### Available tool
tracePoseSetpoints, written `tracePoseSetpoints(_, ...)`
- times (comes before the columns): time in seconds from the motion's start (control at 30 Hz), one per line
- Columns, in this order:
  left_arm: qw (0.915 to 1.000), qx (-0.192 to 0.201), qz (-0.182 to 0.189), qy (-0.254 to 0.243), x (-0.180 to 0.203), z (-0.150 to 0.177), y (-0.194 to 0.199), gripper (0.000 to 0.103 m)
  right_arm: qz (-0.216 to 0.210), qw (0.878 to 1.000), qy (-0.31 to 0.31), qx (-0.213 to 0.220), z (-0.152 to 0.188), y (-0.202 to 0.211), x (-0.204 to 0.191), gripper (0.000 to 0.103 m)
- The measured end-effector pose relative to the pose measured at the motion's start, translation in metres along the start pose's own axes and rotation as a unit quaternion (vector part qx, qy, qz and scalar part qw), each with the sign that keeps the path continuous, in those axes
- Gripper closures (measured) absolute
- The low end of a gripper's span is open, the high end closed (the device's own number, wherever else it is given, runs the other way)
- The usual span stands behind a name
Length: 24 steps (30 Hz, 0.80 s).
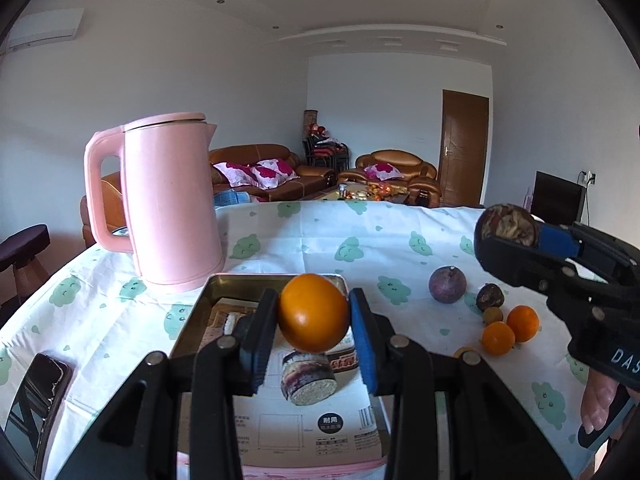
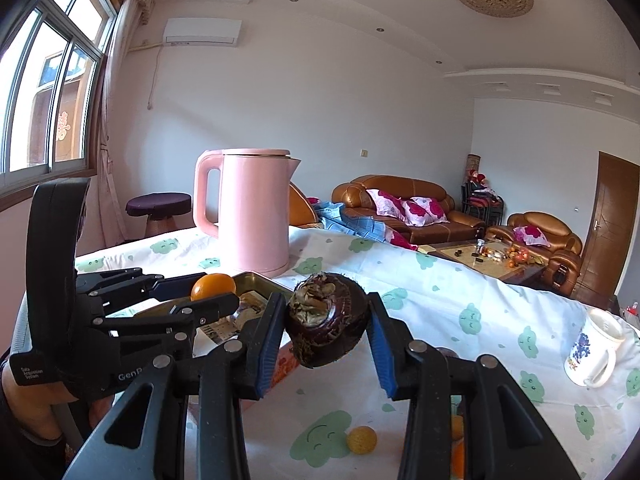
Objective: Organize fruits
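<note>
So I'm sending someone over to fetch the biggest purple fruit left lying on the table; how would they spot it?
Start at the tall pink kettle on the cloud-print tablecloth, then look to its right, past the metal tray. There a small cluster of fruit lies on the cloth, and the round purple fruit sits at its far edge. It is larger, smoother and paler than the wrinkled dark fruit beside it, and the two oranges lie nearer.

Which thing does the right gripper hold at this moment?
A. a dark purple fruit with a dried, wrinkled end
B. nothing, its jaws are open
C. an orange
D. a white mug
A: the right gripper is shut on the dark purple fruit; the left gripper holds the orange.
</note>
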<state>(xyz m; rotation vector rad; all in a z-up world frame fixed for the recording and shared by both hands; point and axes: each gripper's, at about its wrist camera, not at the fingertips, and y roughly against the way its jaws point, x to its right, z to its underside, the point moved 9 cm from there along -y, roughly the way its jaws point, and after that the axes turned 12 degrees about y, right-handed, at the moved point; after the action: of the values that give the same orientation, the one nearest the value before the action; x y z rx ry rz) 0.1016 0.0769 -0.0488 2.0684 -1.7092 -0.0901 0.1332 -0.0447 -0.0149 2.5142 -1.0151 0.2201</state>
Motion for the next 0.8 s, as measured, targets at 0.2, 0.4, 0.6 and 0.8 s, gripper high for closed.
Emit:
tracePoseSetpoints(0.2, 0.9998, -0.004, -0.016, 0.011, -0.023, -0.003, 0.000, 0.066, -0.016, 1.000, 0.004, -0.005, -0.004, -0.011, -0.011, 0.061)
tracePoseSetpoints(0.4, 0.9991, -0.005, -0.033, 0.026, -0.049, -0.009, 0.002, 0.066, -0.035, 0.999, 0.010, -0.013, -0.003, -0.023, -0.028, 0.061)
tracePoseSetpoints(0.6, 0.9979, -0.017, -0.047, 0.041, -0.073, -0.008, -0.003, 0.066, -0.060, 0.998, 0.020, -0.023, -0.001, -0.037, -0.050, 0.061)
tracePoseSetpoints(0.8, 0.9977, -0.032, -0.047, 0.037, -0.074, -0.001, -0.009, 0.066, -0.085, 0.995, 0.031, -0.036, 0.004, -0.050, -0.072, 0.061)
